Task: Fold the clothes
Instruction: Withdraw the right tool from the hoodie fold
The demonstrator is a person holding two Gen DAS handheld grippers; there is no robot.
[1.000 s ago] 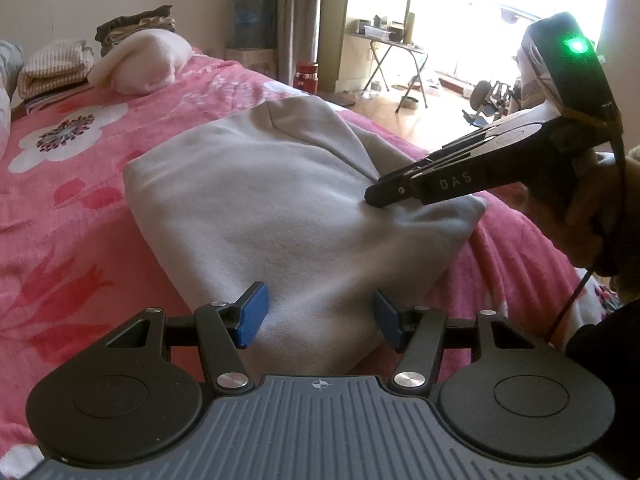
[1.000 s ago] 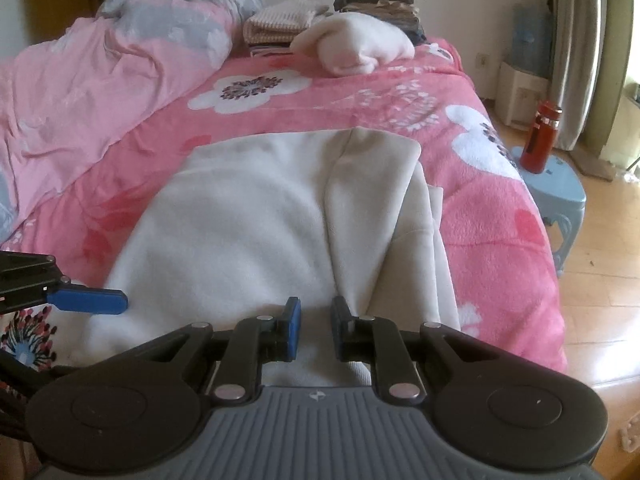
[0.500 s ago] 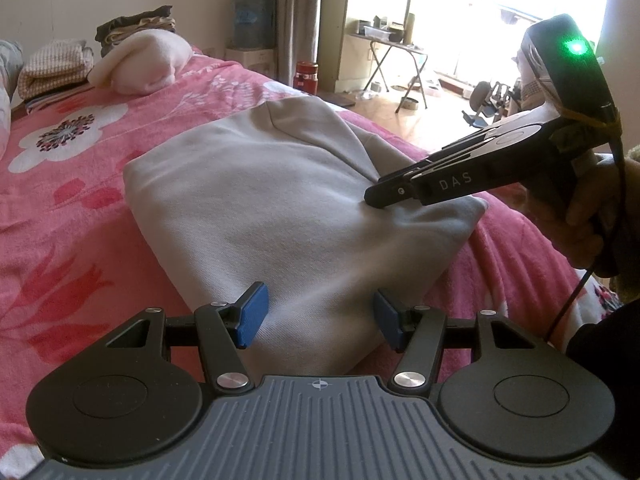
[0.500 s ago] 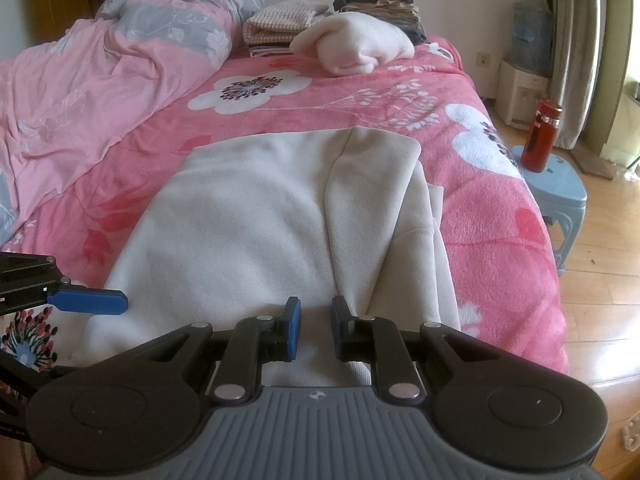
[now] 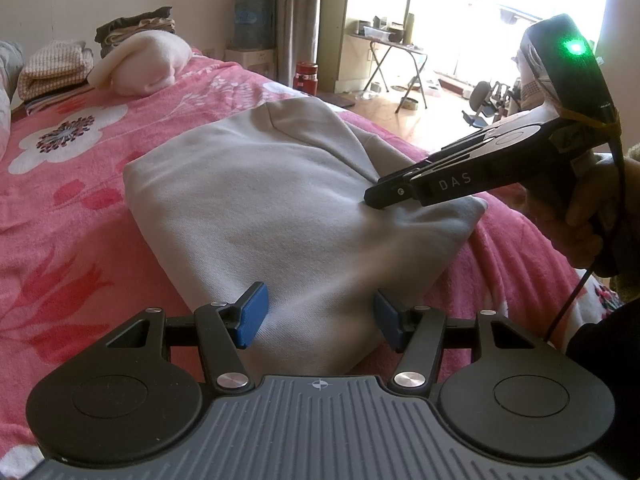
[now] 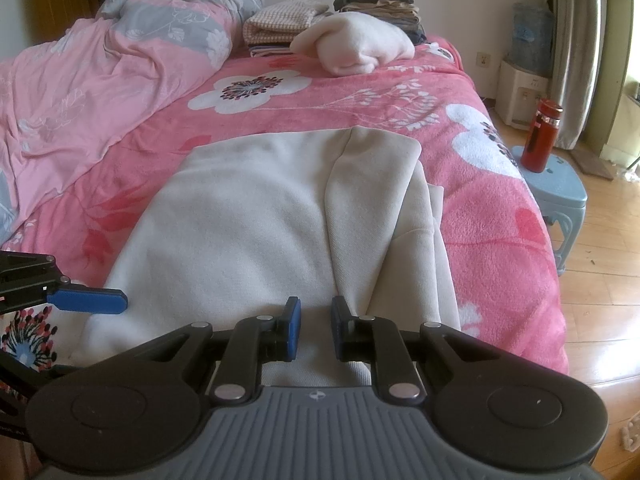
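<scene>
- Nothing shifted since the earlier frames: both tongs parked in the same spots, garment lying as it did.
- Cream-grey fleece garment (image 6: pixel 256 232), partly folded into a long panel, spread across the middle of the right wrist view on the pink floral bed blanket (image 6: pixel 496 248); one side flap already turned over along the right of the panel.
- Left gripper (image 5: pixel 318 318) low in the left wrist view, jaws standing apart over the garment's near corner, blue pads (image 5: pixel 252 314) clear of the cloth on both sides, holding nothing.
- Right gripper (image 6: pixel 312 330) at the lower centre of its own view, jaws nearly together with a narrow gap; tips against the garment's near edge, but cannot tell whether cloth is pinched between them.
- Likely next: lifting the near edge toward the top of the frame for a crosswise fold.
- For a clean fold: bite all layers at both near corners, including the turned-over flap, before lifting.
- Raise both corners level and together, keeping the edge taut.
- Lay the edge square to the far hem, then release.
</scene>
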